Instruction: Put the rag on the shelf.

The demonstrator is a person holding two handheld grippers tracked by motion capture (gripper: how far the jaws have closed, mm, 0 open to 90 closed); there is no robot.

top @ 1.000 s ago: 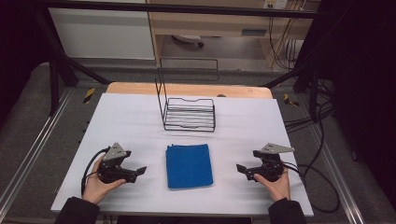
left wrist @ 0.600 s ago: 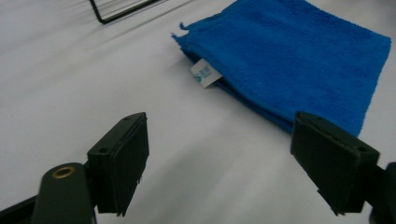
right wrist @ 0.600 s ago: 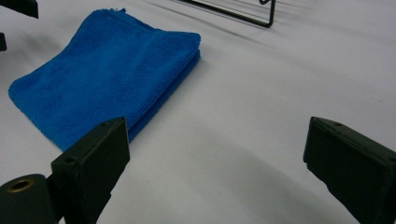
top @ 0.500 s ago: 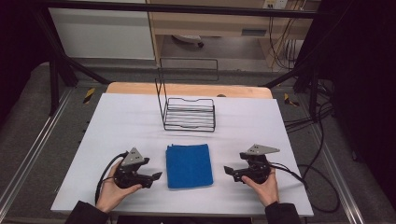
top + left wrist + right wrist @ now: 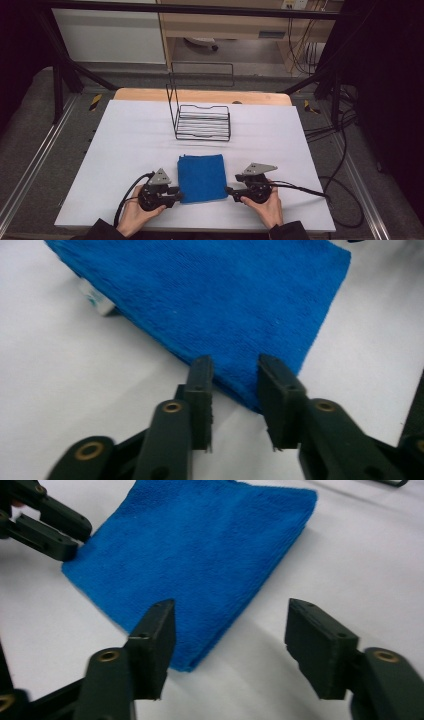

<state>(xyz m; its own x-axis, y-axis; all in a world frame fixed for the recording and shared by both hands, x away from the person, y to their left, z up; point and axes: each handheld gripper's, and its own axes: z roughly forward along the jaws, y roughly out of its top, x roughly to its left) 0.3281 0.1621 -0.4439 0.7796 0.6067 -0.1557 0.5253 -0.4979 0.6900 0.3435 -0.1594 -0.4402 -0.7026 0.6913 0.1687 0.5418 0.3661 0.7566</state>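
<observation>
Blue folded cloth [image 5: 202, 177] on white table [image 5: 125, 145], near edge | left gripper [image 5: 234, 390] closing, corner between unclenched jaws, contact unclear | right gripper [image 5: 230, 630] closing, jaws apart astride corner | white tag [image 5: 95, 300] half-hidden underneath

In the left gripper view, the folded blue cloth [image 5: 220, 305] runs off the top edge, and a small white tag [image 5: 97, 301] pokes out from under its left side, too blurred to read. In the right gripper view, the left claw [image 5: 70, 542] is cut off by the left edge. In the high view, the person's forearms leave the bottom edge.
</observation>
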